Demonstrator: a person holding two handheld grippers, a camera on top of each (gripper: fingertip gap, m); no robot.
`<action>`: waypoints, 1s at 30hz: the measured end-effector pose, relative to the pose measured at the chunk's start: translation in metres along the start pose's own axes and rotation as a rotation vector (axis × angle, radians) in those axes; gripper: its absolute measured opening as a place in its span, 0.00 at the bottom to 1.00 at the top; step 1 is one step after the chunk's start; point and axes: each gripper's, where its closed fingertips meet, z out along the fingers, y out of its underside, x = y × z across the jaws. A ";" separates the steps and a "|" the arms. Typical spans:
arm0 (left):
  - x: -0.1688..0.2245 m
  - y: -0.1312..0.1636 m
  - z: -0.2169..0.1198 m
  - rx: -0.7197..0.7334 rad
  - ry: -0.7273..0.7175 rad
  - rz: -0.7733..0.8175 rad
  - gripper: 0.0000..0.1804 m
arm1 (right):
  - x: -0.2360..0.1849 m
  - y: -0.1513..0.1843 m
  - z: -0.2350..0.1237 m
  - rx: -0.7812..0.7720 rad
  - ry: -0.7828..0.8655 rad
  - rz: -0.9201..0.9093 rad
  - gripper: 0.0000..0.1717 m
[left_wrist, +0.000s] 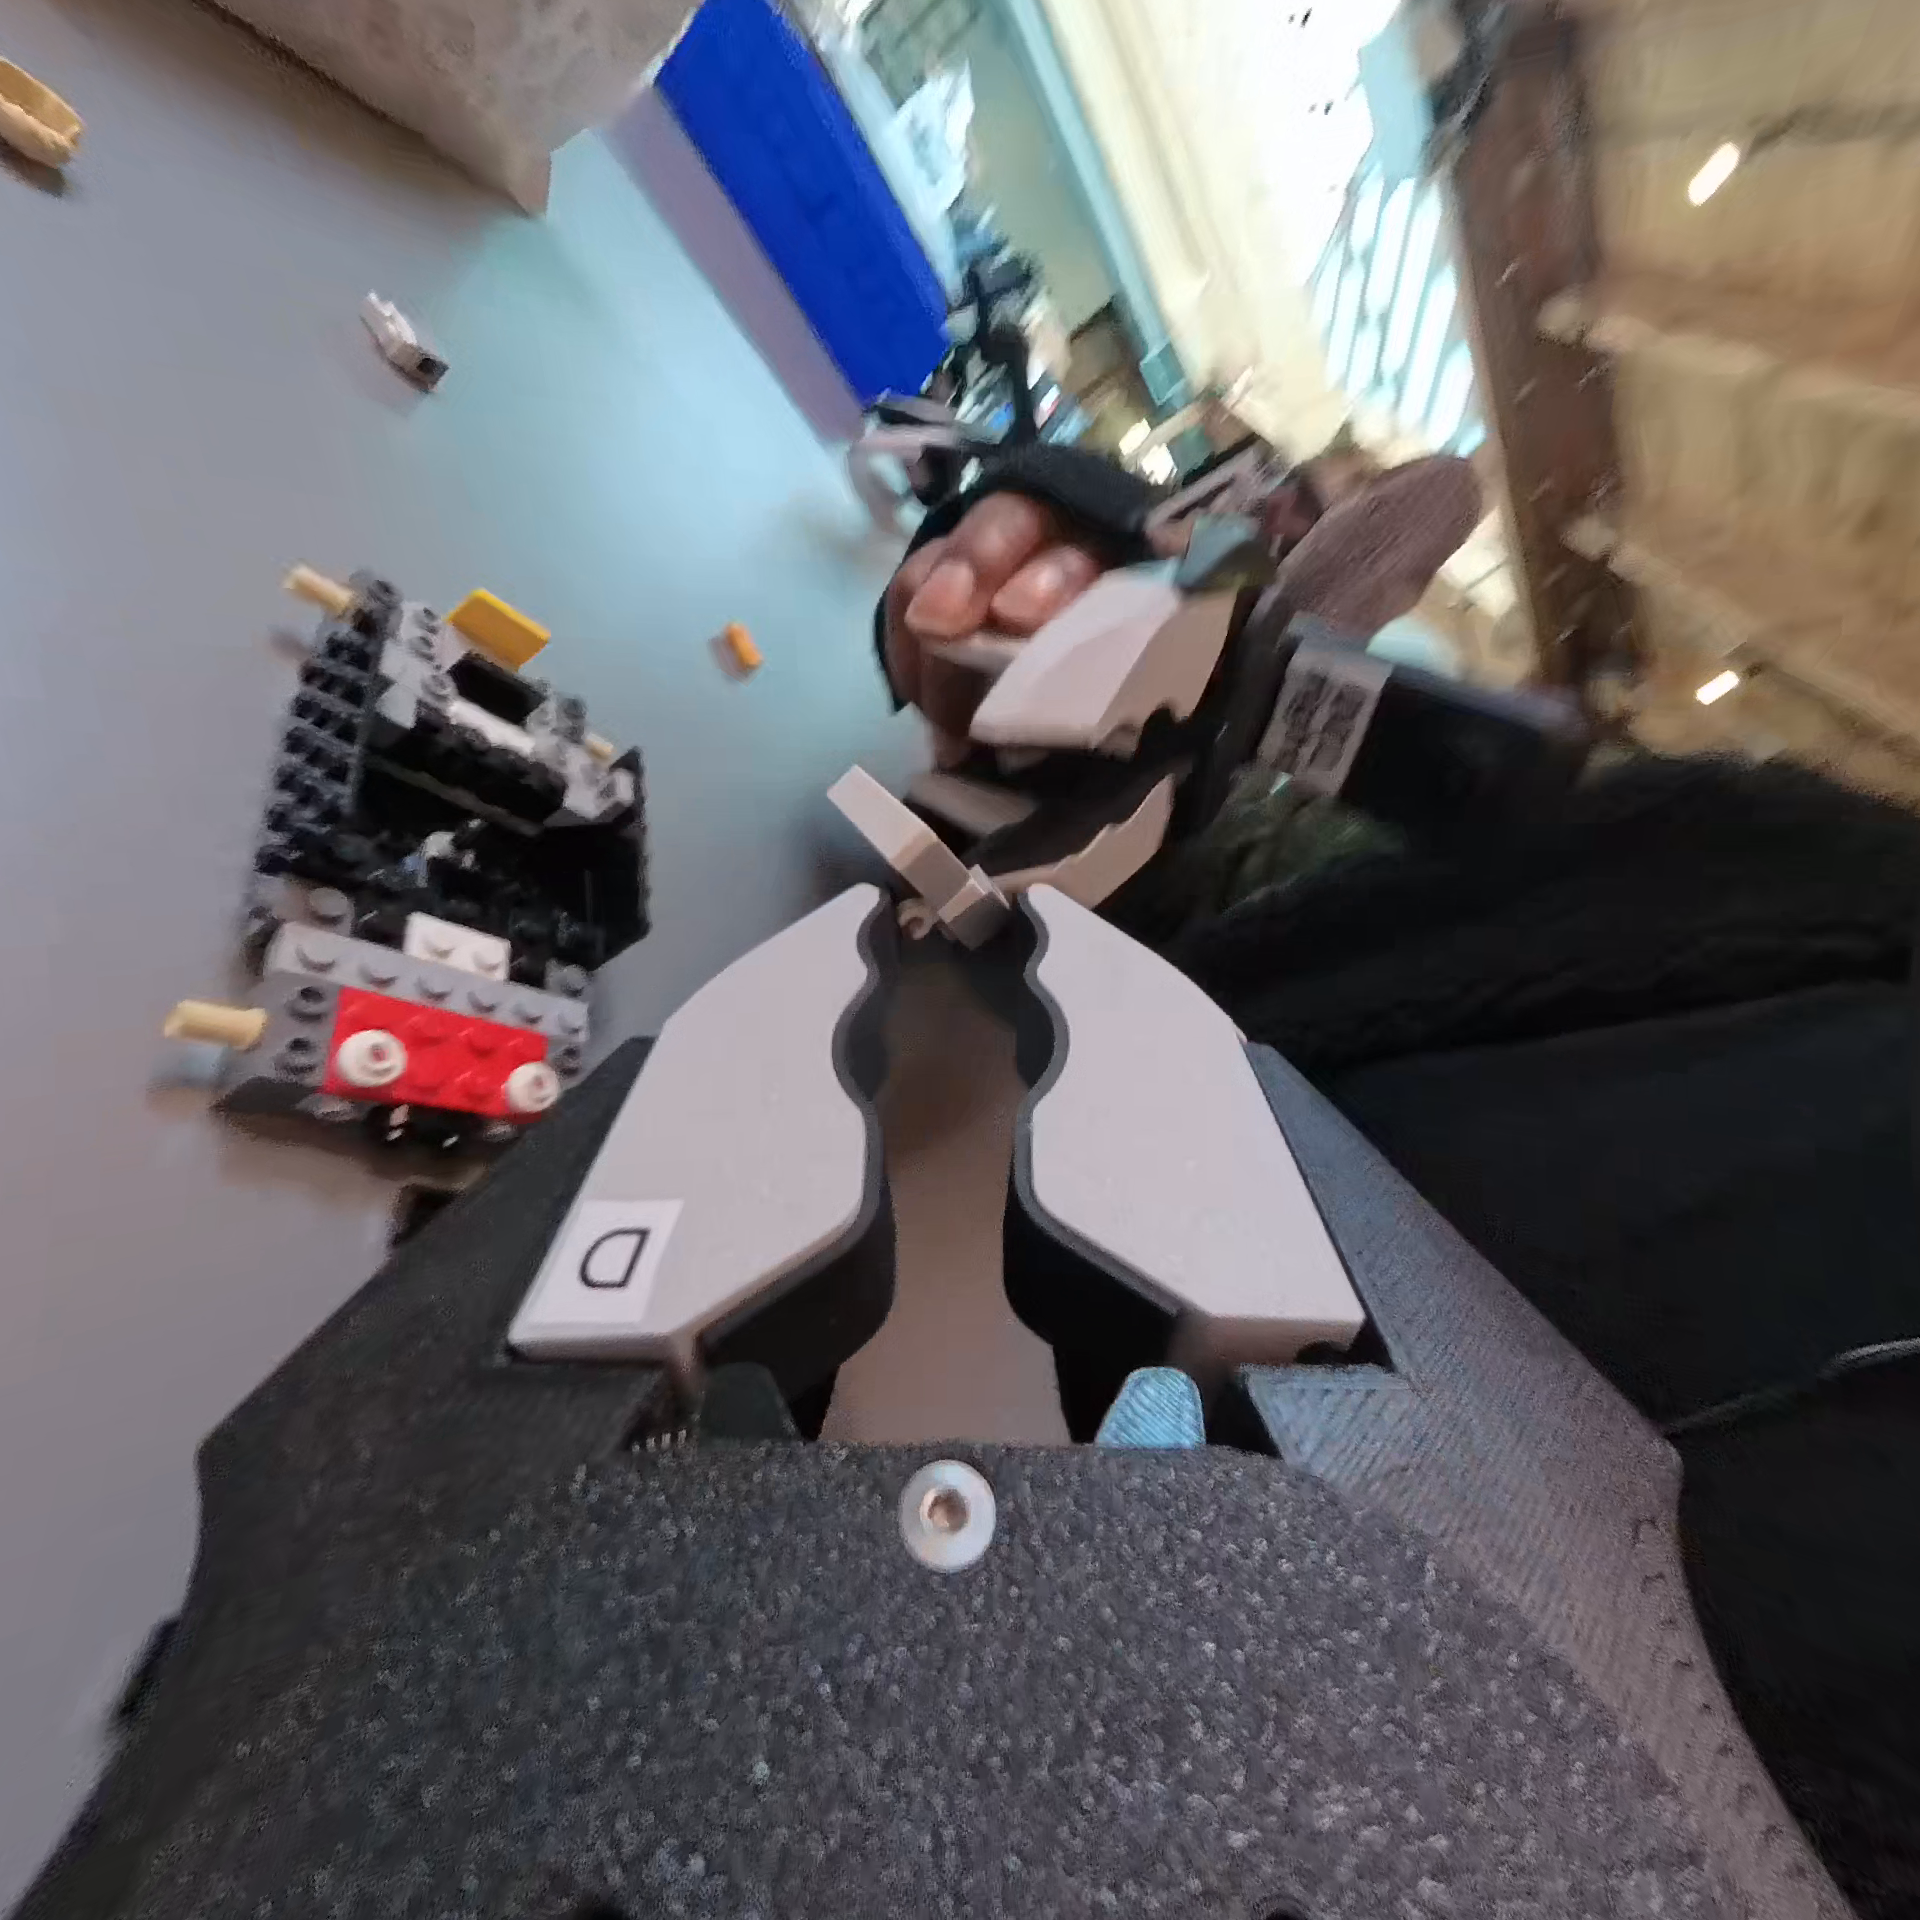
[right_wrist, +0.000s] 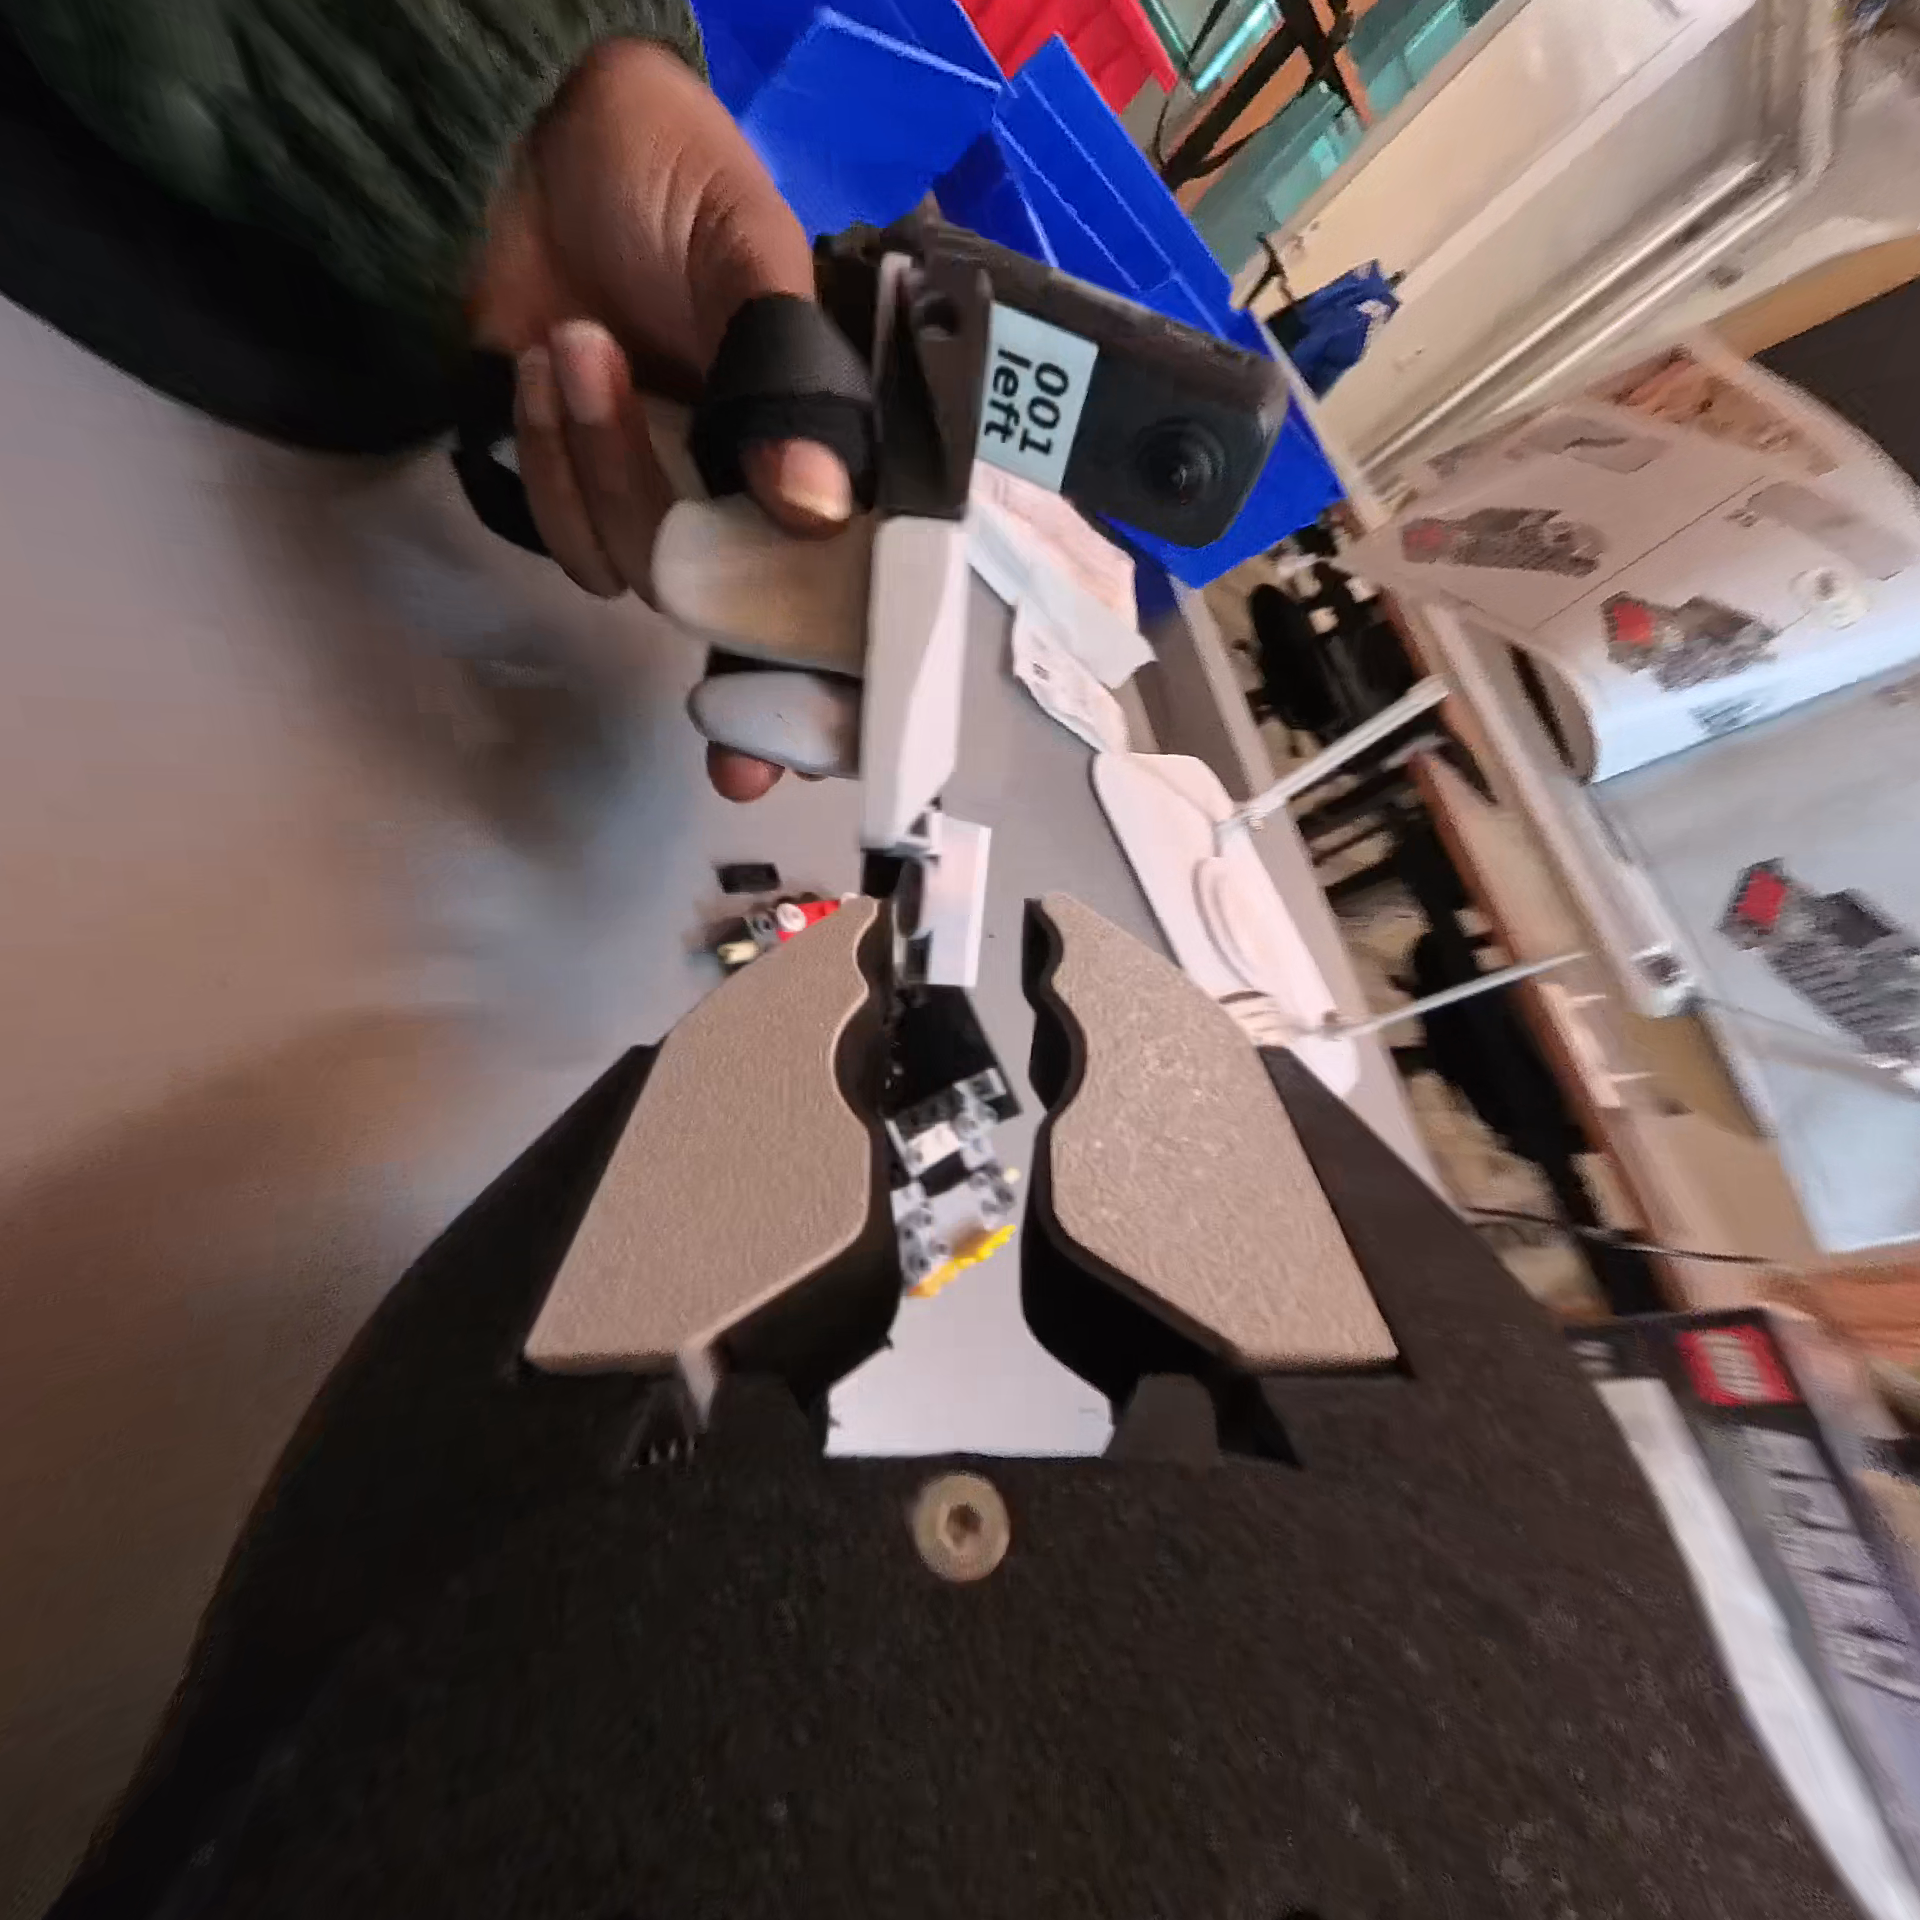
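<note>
My left gripper (left_wrist: 956, 909) is shut on a small light grey brick piece (left_wrist: 899, 831), a flat plate with a small block at its base, and holds it above the table. The same piece (right_wrist: 961, 904) shows in the right wrist view at the tip of the left gripper (right_wrist: 914, 675), which a hand holds. My right gripper (right_wrist: 956, 914) is open. The piece stands between its fingertips, close to the left one, with a gap to the right one. In the left wrist view the right gripper (left_wrist: 1091, 758) faces mine with its jaws apart. A black, grey and red brick model (left_wrist: 436, 831) lies on the grey table (left_wrist: 156, 520).
Loose pieces lie around the model: an orange one (left_wrist: 740, 649), a grey one (left_wrist: 400, 343), a tan one (left_wrist: 36, 120). Blue bins (right_wrist: 883, 135), papers (right_wrist: 1060, 592), a white tray (right_wrist: 1174, 831), instruction sheets (right_wrist: 1558, 520) and a box (right_wrist: 1745, 1455) lie to the right. My two grippers' fingertips are within a few centimetres of each other.
</note>
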 end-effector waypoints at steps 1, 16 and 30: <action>-0.005 0.007 0.000 -0.059 -0.047 0.049 0.11 | -0.001 -0.001 -0.002 0.020 -0.034 0.063 0.14; -0.020 0.036 0.003 -0.306 -0.243 0.301 0.16 | 0.104 0.030 0.024 -0.002 0.112 0.395 0.07; -0.049 -0.122 -0.107 0.256 -0.681 0.447 0.15 | 0.269 0.023 0.206 -0.193 0.273 0.163 0.03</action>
